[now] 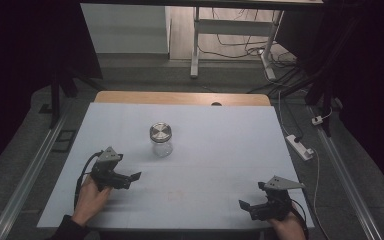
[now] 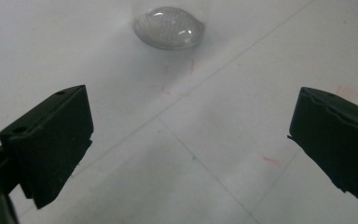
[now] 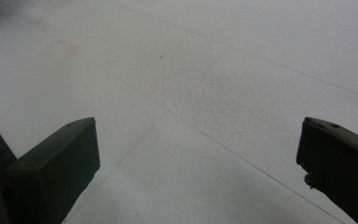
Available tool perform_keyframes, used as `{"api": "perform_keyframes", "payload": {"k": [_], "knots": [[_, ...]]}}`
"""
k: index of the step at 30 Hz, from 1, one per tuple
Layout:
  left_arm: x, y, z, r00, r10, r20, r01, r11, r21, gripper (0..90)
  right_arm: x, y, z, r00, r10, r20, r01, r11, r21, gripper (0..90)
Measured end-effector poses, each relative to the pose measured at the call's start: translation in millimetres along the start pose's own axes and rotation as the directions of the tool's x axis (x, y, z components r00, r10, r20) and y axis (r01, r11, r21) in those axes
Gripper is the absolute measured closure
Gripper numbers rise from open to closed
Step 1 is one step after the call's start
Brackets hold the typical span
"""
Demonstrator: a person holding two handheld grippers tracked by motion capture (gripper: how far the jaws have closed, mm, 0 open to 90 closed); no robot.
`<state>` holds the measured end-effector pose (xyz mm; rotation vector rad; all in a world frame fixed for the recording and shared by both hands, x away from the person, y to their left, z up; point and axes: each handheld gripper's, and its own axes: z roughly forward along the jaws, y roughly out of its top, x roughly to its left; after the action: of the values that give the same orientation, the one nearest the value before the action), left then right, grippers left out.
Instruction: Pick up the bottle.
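A small clear glass jar with a round silver metal lid (image 1: 160, 139) stands upright on the white sheet covering the table (image 1: 220, 150), a little left of the table's centre and nearer its far edge than its near one. The left gripper (image 1: 130, 178), a black two-jaw tool topped by a grey three-cornered plate, is held low over the sheet near the jar, on the person's side of it and to its left, clear of the glass. In the left gripper view its jaws stand wide apart with nothing between them, and the jar's rounded glass base (image 2: 168, 33) appears ahead, at the top of that view. The right gripper (image 1: 245, 206), of the same build, sits at the near right corner of the sheet, well apart from the jar. In the right gripper view its jaws are likewise spread wide and empty over bare white sheet (image 3: 214, 93), crossed by faint lines.
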<state>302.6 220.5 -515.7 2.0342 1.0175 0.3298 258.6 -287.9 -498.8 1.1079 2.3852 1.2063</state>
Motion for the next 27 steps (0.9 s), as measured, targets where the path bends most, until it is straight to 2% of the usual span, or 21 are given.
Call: {"api": "perform_keyframes", "payload": {"k": [5,8,13,17,20,27], "knots": [[3.4,10.5,9.4,0.9996,0.023,0.015,-0.023,0.9997,0.006,0.8,0.1,0.0,0.1,1.0000,-0.001,0.001,0.001,1.000,0.001,0.0],[5.3,17.3,14.4,0.9992,0.040,0.006,-0.040,0.9992,0.004,1.0,0.1,0.0,0.1,1.0000,0.000,0.000,0.000,1.000,0.001,0.0],[9.6,24.4,24.0,0.9991,0.031,0.029,-0.030,0.9994,-0.018,1.6,0.5,0.1,0.3,1.0000,-0.004,0.001,0.004,1.000,0.005,0.0],[11.2,31.0,33.4,0.9985,0.037,0.041,-0.037,0.9993,-0.007,1.4,0.3,0.0,0.3,1.0000,-0.002,0.002,0.002,1.000,0.003,0.0],[11.1,36.6,38.1,0.9984,0.045,0.034,-0.045,0.9989,0.007,1.0,0.4,0.0,0.2,1.0000,-0.001,0.002,0.001,1.000,0.003,0.0],[11.7,49.4,46.2,0.9987,0.031,0.041,-0.032,0.9995,0.008,0.0,0.6,0.1,0.4,1.0000,-0.004,0.000,0.004,1.000,0.006,0.0]]}}
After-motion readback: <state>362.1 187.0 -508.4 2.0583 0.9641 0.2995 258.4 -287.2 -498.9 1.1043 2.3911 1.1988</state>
